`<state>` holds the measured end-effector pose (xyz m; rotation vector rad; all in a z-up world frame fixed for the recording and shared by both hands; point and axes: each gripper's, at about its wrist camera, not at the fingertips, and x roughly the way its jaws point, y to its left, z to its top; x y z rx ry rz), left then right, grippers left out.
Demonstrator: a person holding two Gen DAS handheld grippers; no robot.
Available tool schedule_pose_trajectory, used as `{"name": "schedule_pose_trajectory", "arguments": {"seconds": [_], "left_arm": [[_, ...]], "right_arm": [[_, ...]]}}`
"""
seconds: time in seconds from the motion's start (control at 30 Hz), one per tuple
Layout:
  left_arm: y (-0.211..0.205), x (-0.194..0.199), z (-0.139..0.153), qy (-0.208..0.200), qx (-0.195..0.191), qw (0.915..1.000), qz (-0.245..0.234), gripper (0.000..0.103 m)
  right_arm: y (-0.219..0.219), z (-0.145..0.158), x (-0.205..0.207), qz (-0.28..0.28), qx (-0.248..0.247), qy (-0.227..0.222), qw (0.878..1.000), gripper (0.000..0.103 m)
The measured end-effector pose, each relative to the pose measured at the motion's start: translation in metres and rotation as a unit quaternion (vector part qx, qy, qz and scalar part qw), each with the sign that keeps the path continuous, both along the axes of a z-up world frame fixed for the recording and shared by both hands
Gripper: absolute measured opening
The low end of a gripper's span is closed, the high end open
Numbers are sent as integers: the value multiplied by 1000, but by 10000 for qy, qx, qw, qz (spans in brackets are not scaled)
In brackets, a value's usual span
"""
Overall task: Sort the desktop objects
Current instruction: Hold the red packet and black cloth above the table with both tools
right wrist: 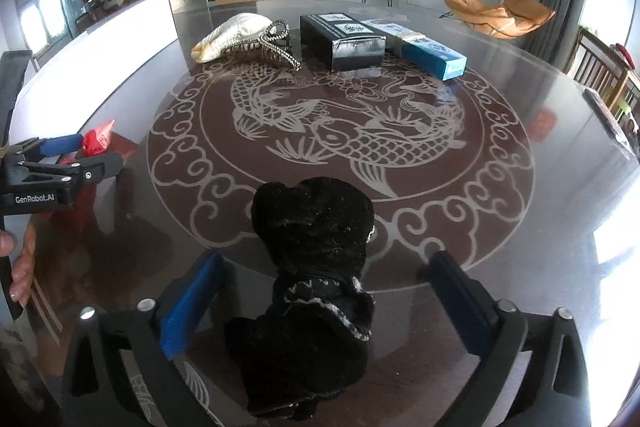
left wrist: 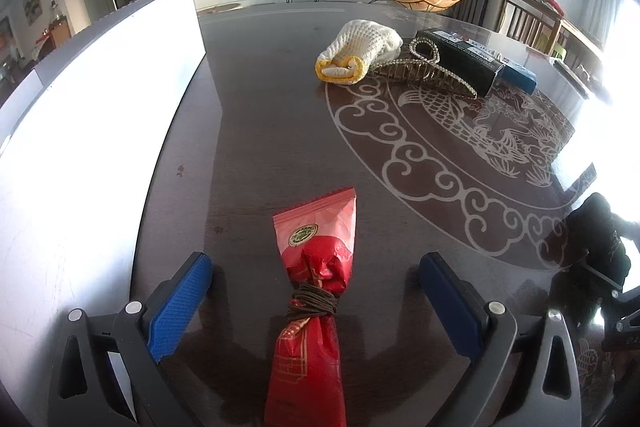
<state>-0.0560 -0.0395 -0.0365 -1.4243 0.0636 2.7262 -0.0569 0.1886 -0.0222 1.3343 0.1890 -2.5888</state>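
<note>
Two grippers stood wide over a dark table (right wrist: pixel 560 155) patterned with fish. The left gripper (left wrist: pixel 316 279) straddled a red packet (left wrist: pixel 312 291) tied with cord, its blue pads clear of it. The right gripper (right wrist: pixel 324 283) flanked a black glove (right wrist: pixel 312 267) without touching. Beyond lay a white glove (right wrist: pixel 232 35), hair claw (right wrist: pixel 276 45), black box (right wrist: pixel 340 41) and blue box (right wrist: pixel 432 53).

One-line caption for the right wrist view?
Open right gripper straddles a black glove on the fish-patterned table; left gripper straddles a red packet.
</note>
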Motion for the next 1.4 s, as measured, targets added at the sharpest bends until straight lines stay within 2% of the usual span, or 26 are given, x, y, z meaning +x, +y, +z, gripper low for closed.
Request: {"name": "schedule_pose_trajectory", "arguments": {"seconds": [1.4], "left_arm": [[0,0,0,3,-1,10000,8,103]], "right_arm": [[2,0,3,-4,-6,-7,10000,103]]}}
